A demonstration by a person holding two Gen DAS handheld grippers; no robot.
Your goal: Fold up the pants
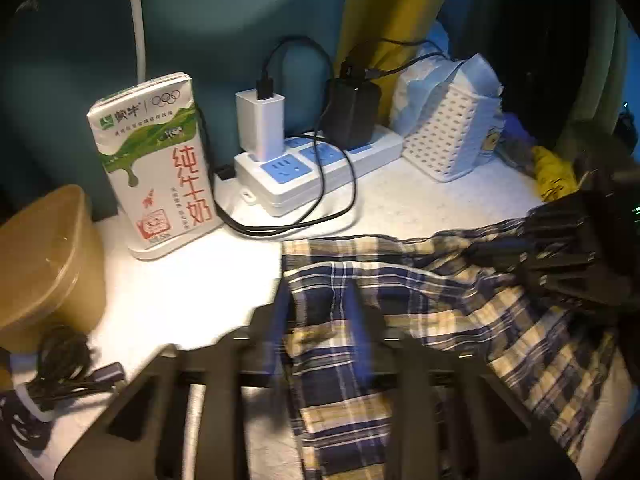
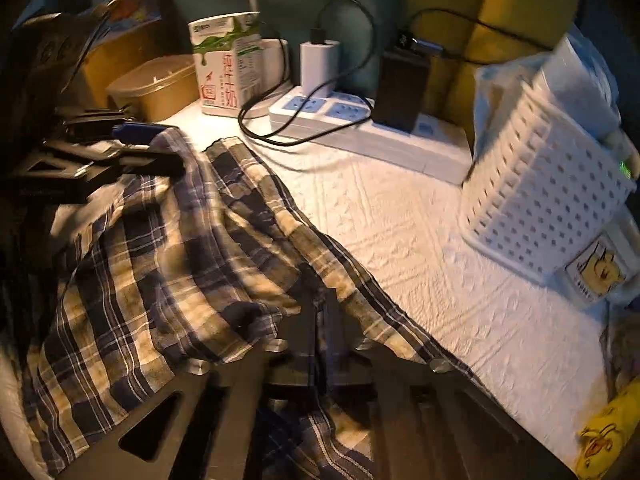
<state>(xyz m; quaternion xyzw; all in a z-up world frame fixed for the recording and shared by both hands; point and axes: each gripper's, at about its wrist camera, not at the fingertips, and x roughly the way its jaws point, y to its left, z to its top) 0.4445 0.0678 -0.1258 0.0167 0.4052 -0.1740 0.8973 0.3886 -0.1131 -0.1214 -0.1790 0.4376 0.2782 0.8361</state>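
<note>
The plaid pants [image 1: 440, 312], blue, navy and cream, lie rumpled on a white quilted surface [image 2: 420, 240]. My left gripper [image 1: 320, 312] has its blue-padded fingers [image 1: 280, 320] on either side of a fold at the pants' left edge, shut on the cloth. My right gripper [image 2: 320, 312] is shut on a bunched fold of the pants [image 2: 180, 240]; it also shows in the left wrist view [image 1: 500, 252] at the right. The left gripper shows in the right wrist view [image 2: 140, 140] at the upper left, holding the cloth edge.
A milk carton [image 1: 156, 168], a white power strip [image 1: 316, 168] with chargers and black cables, and a white perforated basket [image 1: 452, 132] stand along the back. A brown paper bowl [image 1: 44, 264] and coiled cable [image 1: 60, 364] sit at left. Yellow cloth [image 2: 604, 436] lies at right.
</note>
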